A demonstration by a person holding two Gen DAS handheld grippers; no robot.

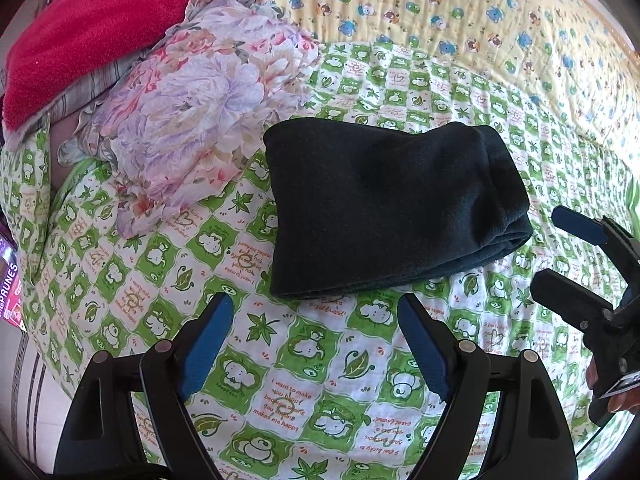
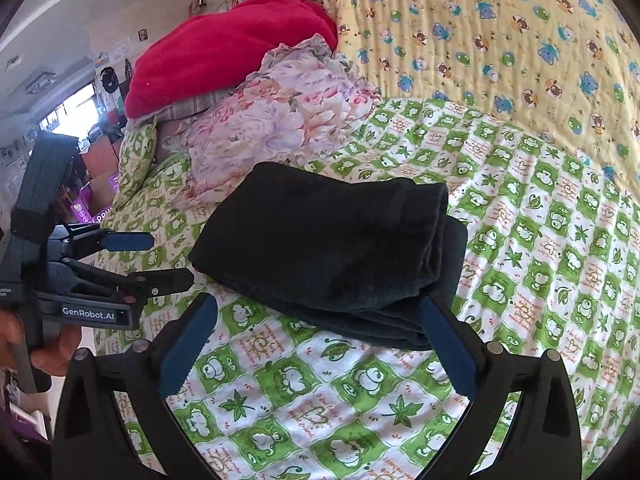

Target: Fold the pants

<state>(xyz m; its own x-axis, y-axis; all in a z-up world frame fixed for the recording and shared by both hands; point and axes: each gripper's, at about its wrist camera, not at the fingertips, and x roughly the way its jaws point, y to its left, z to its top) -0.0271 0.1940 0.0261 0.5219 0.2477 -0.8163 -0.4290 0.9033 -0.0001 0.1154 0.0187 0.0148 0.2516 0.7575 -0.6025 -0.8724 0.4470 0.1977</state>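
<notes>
While two grippers, left gripper (image 1: 316, 312) and right gripper (image 2: 320, 316), gape empty, one folded pants (image 1: 392, 208) lies.

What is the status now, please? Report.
Left claw open, empty. Right claw open, empty. Dark pants folded on green quilt. Floral cloth beside, not blocking.

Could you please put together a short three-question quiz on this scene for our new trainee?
1. True or false: the dark pants lie folded into a compact bundle on the green-and-white quilt.
2. What lies just beyond the pants on the bed? A) a floral cloth B) a wicker basket C) a pair of shoes
3. Fill in: the left gripper and the right gripper both stand ____, with nothing between their pads.

Key
1. True.
2. A, the floral cloth, with a red blanket behind it.
3. Open; neither grips the pants.
</notes>
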